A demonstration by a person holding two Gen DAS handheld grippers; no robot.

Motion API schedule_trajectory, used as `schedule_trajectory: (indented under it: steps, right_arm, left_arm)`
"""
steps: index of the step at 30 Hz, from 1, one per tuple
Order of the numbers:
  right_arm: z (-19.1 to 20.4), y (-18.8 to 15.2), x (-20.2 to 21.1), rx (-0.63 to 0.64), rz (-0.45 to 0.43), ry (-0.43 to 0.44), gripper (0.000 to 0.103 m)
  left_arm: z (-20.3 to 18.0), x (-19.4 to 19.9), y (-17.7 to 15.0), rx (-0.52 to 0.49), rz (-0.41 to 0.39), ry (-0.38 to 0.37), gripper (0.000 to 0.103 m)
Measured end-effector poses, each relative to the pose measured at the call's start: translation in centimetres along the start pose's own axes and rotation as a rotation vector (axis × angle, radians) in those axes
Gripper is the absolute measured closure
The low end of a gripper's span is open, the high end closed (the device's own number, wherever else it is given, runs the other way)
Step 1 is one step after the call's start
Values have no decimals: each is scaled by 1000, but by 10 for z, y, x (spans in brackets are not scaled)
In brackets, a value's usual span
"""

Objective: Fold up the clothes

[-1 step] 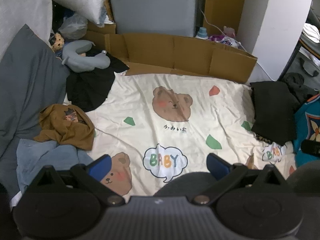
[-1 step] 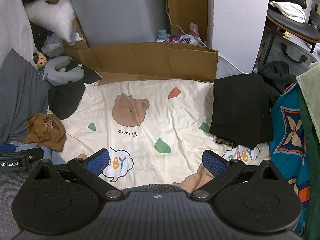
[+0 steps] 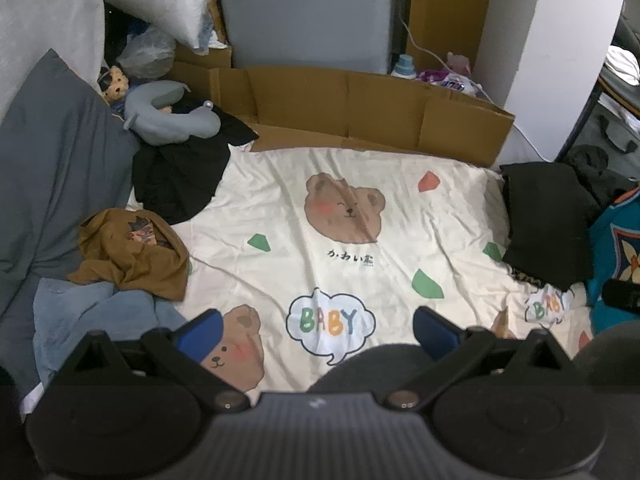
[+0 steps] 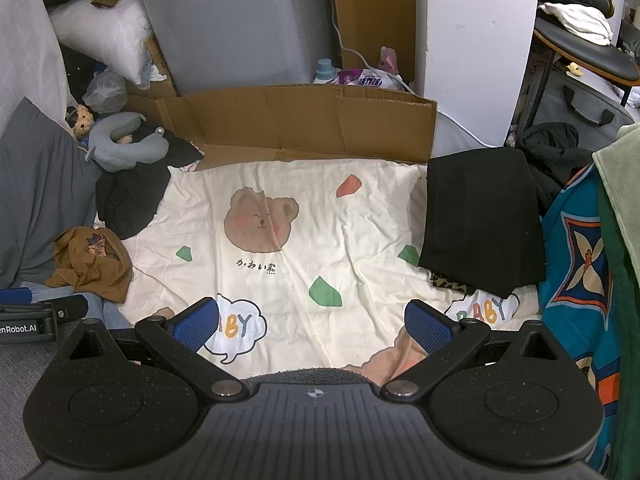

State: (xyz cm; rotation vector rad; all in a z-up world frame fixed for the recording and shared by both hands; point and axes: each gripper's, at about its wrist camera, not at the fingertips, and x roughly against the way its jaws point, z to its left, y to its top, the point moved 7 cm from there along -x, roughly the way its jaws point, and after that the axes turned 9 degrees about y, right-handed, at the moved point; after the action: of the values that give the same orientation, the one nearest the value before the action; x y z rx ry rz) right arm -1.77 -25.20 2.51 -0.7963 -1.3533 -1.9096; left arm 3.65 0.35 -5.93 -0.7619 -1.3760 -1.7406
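A cream bear-print sheet (image 3: 360,240) (image 4: 320,240) is spread flat in front of both grippers. On its left edge lie a crumpled brown shirt (image 3: 132,252) (image 4: 92,264), a crumpled black garment (image 3: 180,176) and blue denim (image 3: 92,316). A folded black garment (image 3: 544,220) (image 4: 480,220) rests on the right edge, over a leopard-print piece (image 4: 452,284). My left gripper (image 3: 316,328) hovers open over the sheet's near part with nothing between its fingers. My right gripper (image 4: 312,322) is open and empty as well, a little further right.
A cardboard wall (image 3: 360,108) borders the far side. A grey pillow (image 3: 52,160), a neck pillow (image 3: 168,120) and a small plush bear sit at left. Teal patterned cloth (image 4: 580,272) and a green towel (image 4: 624,200) hang at right.
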Motion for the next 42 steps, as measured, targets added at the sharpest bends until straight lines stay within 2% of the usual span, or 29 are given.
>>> schedule_trajectory:
  steps: [7,15,20,28,42]
  right_arm:
    - [0,2,1,2,0,-1,1]
    - [2,1,0,-6,1,-4,1]
    - [1,3,1,-6,5,-3,1]
    - [0,2,2,-16,-4,0,1]
    - [1,0,1,-17,-5,8,1]
  left_arm:
    - [2,1,5,-13,-18,32,1]
    - [3,0,6,-12,-9,22,1]
    - [6,-3,9,-15,0,-15,1]
    - [-1,-6,5,-6,4,-11,1]
    - [7,-11,4,-10,-4,-23,1]
